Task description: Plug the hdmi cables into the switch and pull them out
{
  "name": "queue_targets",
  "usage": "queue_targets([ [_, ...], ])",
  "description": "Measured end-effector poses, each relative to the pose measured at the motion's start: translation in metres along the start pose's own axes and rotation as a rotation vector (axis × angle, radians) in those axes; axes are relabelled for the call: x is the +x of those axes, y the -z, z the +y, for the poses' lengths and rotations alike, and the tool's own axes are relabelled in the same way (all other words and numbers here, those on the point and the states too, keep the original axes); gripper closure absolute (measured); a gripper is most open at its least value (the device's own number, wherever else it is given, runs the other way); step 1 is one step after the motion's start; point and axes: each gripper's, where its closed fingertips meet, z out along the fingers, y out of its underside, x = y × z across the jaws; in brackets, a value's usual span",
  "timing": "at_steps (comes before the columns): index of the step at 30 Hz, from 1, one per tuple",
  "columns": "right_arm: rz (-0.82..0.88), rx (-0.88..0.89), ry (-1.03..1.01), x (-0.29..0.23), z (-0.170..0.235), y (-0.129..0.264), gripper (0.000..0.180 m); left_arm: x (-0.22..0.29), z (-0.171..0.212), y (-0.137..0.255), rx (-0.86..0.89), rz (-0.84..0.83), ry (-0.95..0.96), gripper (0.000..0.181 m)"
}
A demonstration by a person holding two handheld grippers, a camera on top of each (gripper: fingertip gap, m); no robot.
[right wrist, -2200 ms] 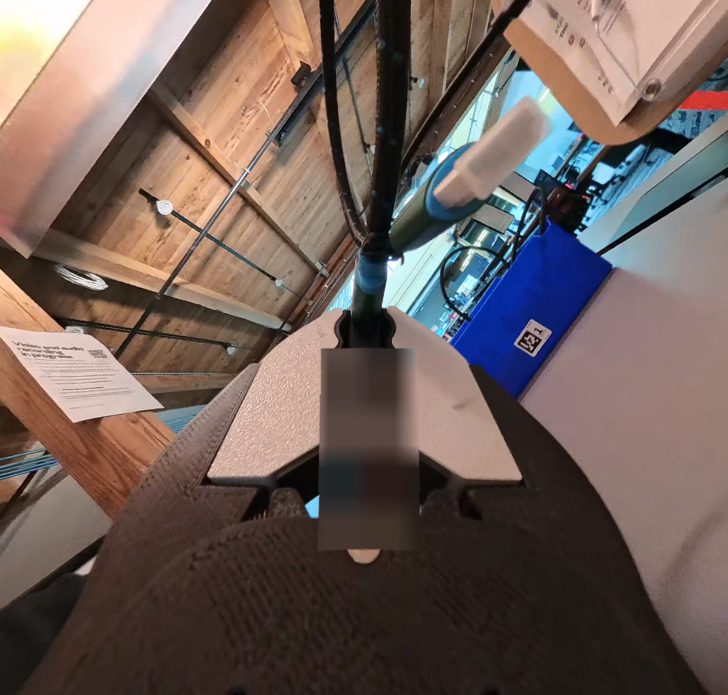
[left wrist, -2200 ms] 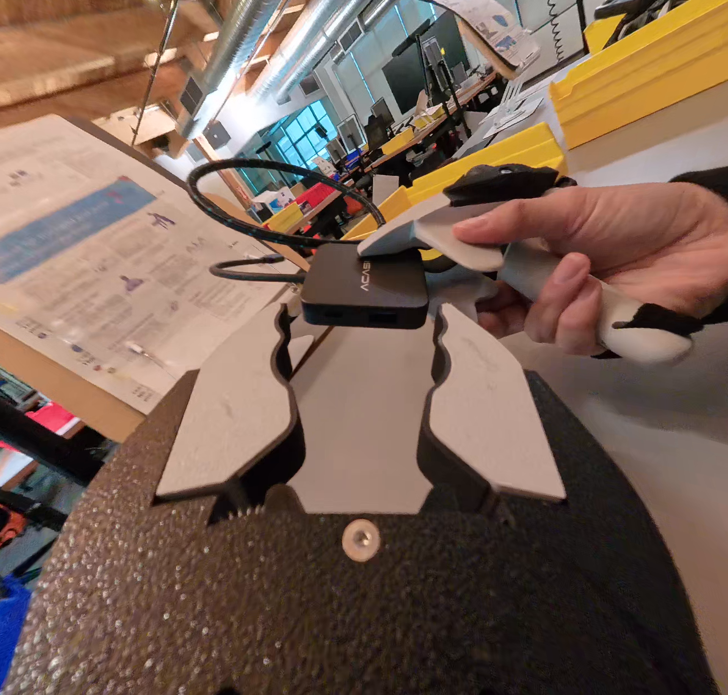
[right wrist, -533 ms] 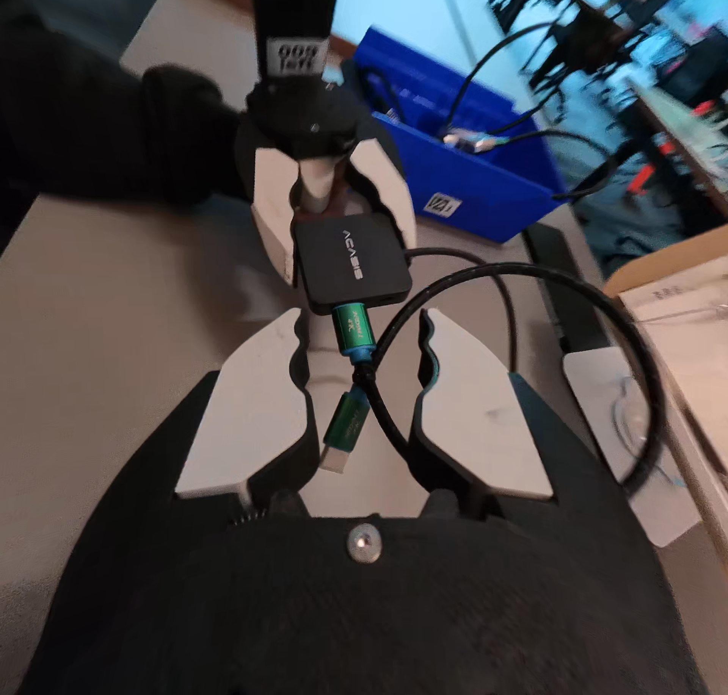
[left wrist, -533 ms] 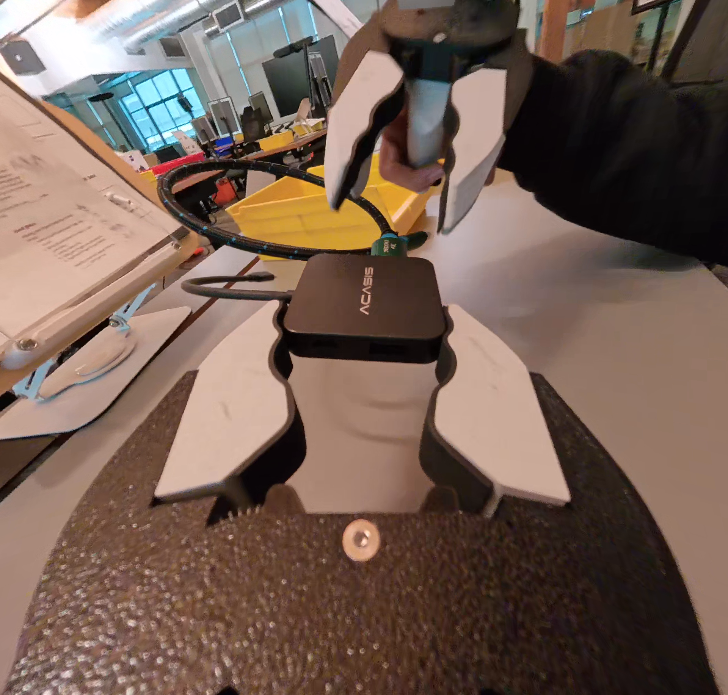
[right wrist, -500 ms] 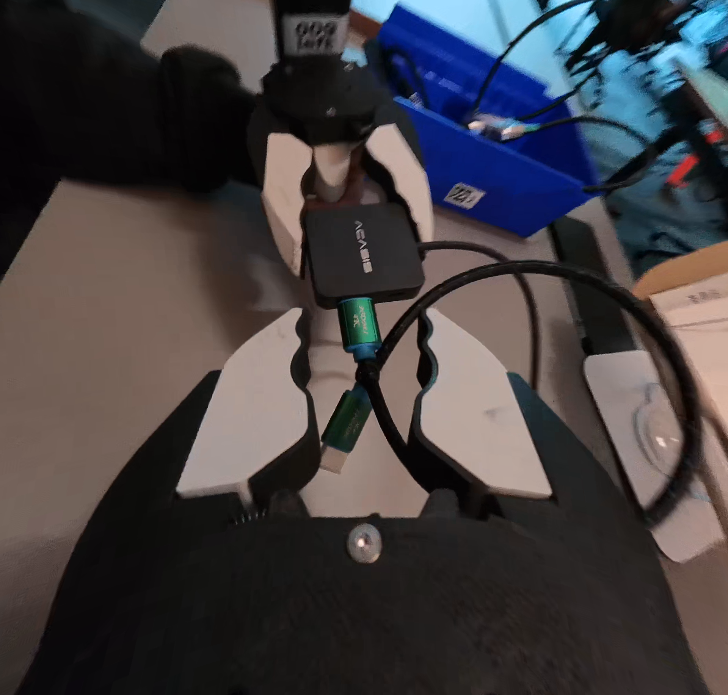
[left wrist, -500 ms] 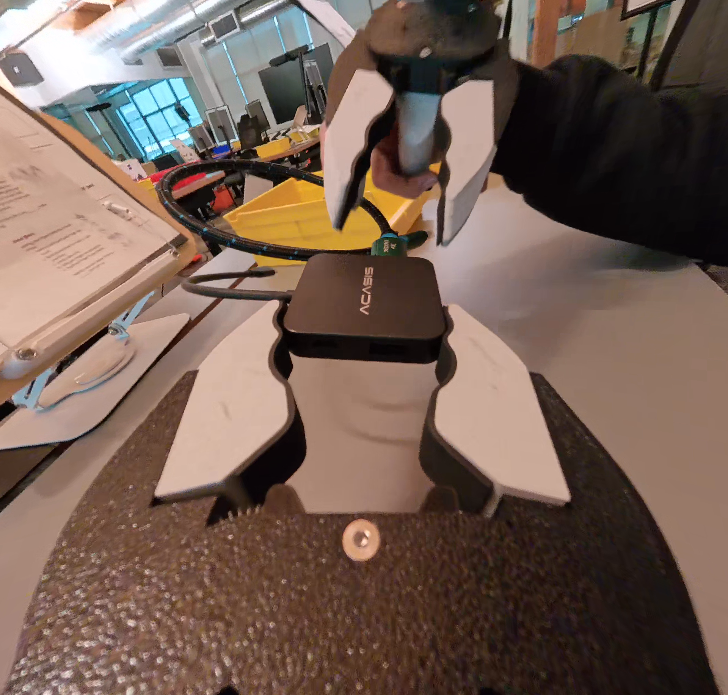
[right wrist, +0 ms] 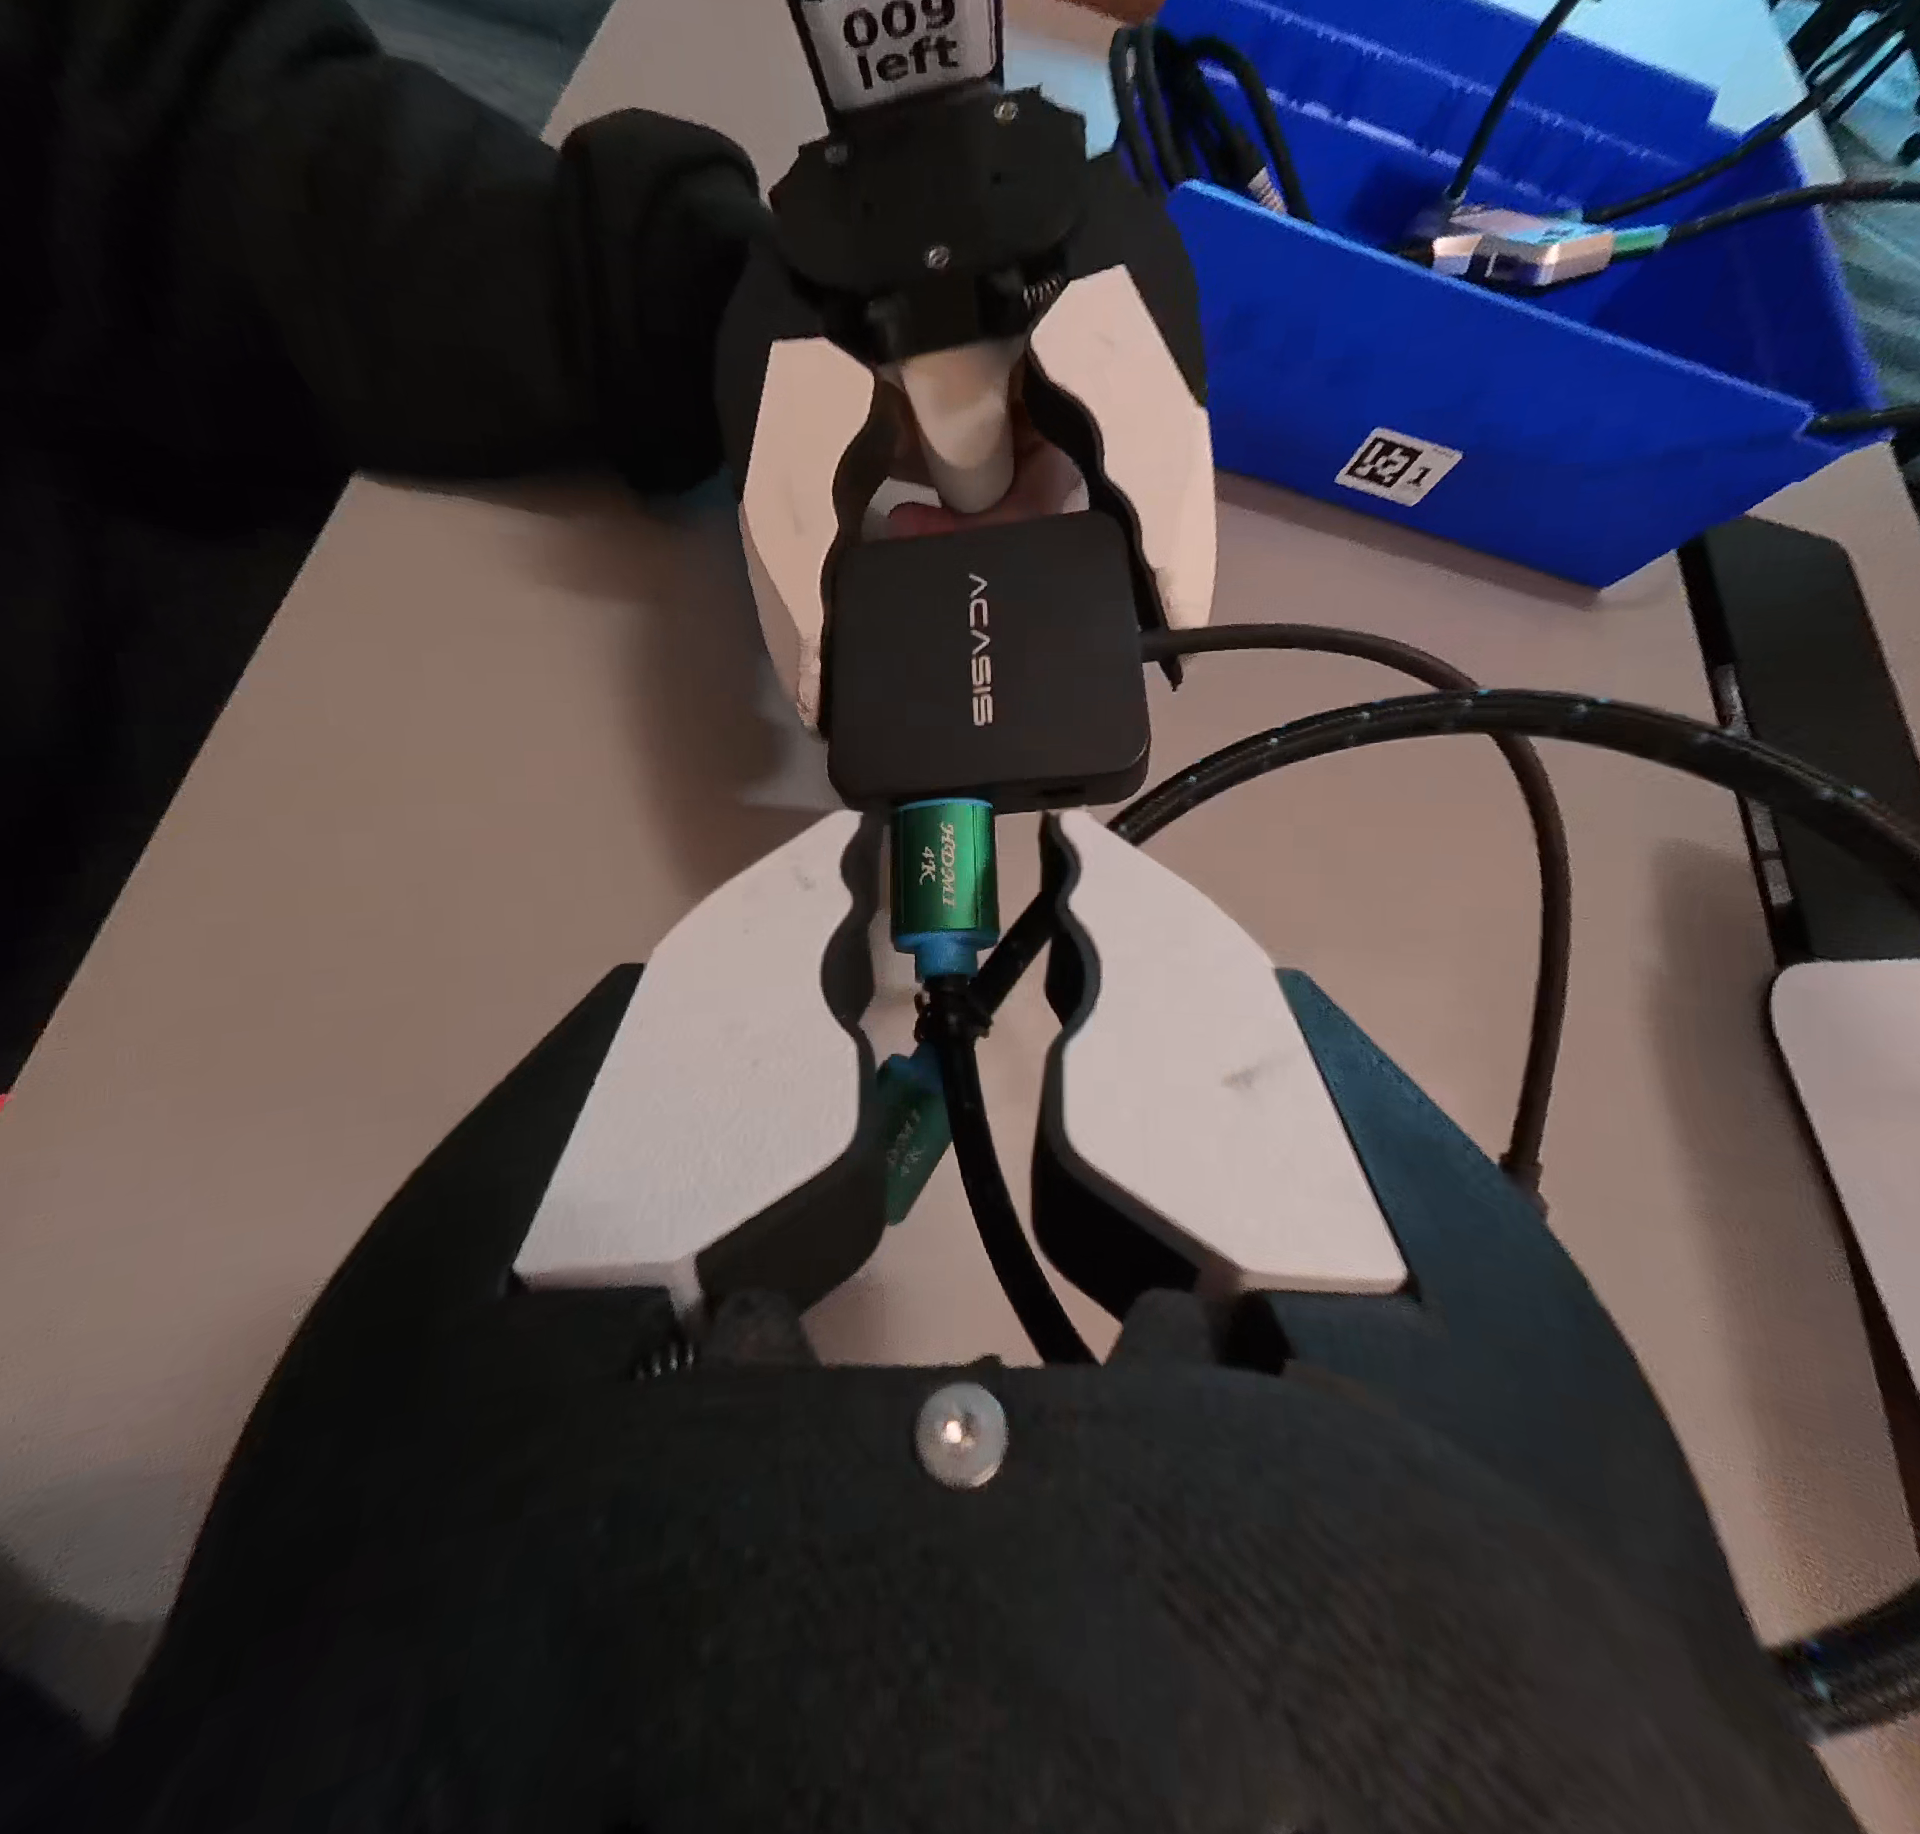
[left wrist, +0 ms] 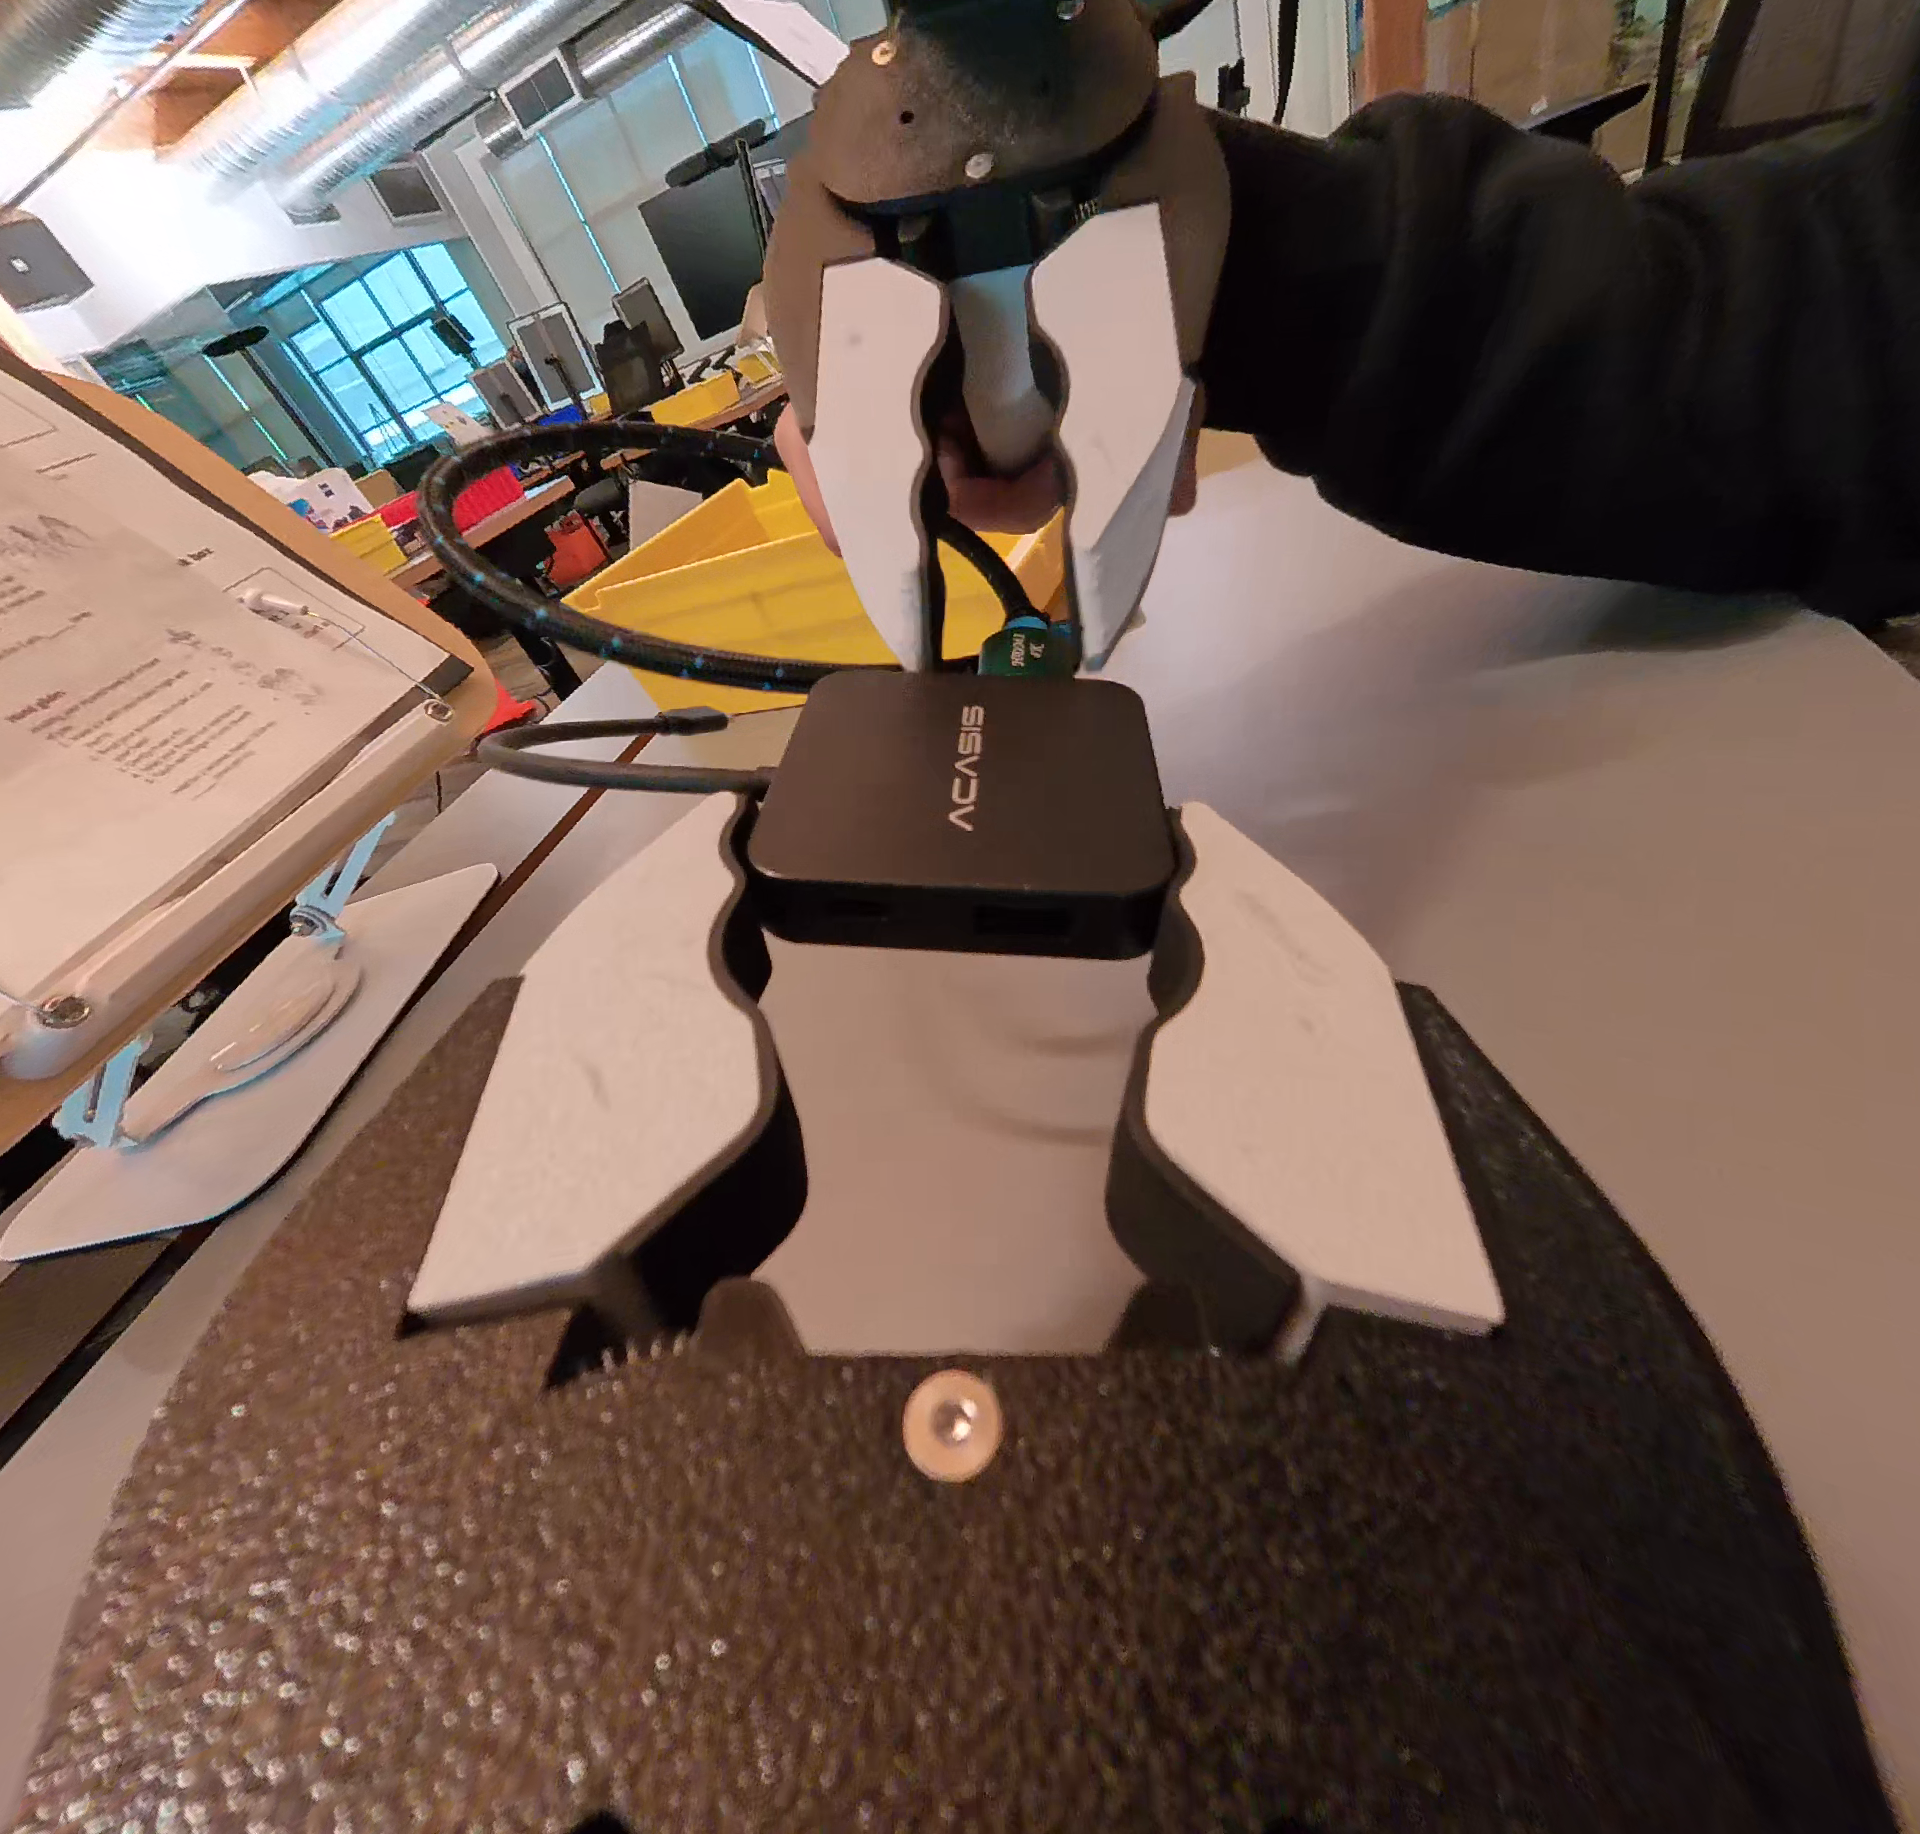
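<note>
Your left tongs [left wrist: 961, 885] clamp the black HDMI switch [left wrist: 961, 808] by its sides, holding it down on the grey worktop [left wrist: 1558, 901]. One green HDMI plug [right wrist: 940, 875] is already seated in the switch's edge facing your right tongs [right wrist: 951, 885]. Those tongs stand narrowly apart around the plug, apparently not yet pinching it. The cable's second green plug [right wrist: 904, 1140] lies loose just behind the seated one, away from the switch. The port beside the seated plug is empty. So plugging looks partly done; pulling out remains.
</note>
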Motion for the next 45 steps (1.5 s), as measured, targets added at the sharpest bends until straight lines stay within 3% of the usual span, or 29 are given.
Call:
queue_targets([
  [8, 0.026, -0.121, 0.07, 0.001, 0.012, -0.012, 0.159, -0.003, 0.005, 0.001, -0.024, -0.013, 0.009, 0.108],
  [23, 0.056, 0.073, 0.018, -0.005, 0.007, -0.006, 0.159, 0.004, 0.001, -0.003, 0.023, 0.023, 0.028, 0.108],
  [31, 0.072, -0.091, 0.086, -0.009, 0.028, -0.005, 0.158, 0.009, 0.01, -0.004, -0.068, 0.048, -0.01, 0.108],
  [33, 0.233, -0.321, 0.081, 0.015, 0.073, 0.021, 0.158, -0.014, -0.002, 0.02, 0.019, -0.042, 0.043, 0.108],
  [36, 0.249, 0.062, 0.044, 0.018, 0.03, 0.044, 0.159, -0.03, -0.023, 0.034, 0.174, -0.097, 0.117, 0.108],
  [40, 0.536, 0.017, 0.179, 0.036, 0.016, 0.086, 0.159, -0.018, -0.024, 0.018, 0.152, -0.058, 0.097, 0.108],
  [42, 0.725, 0.009, 0.138, 0.05, 0.018, 0.131, 0.159, -0.018, -0.024, 0.019, 0.156, -0.062, 0.102, 0.109],
  [45, 1.103, 0.151, -0.027, 0.077, 0.038, 0.219, 0.159, -0.022, -0.024, 0.023, 0.165, -0.084, 0.108, 0.109],
])
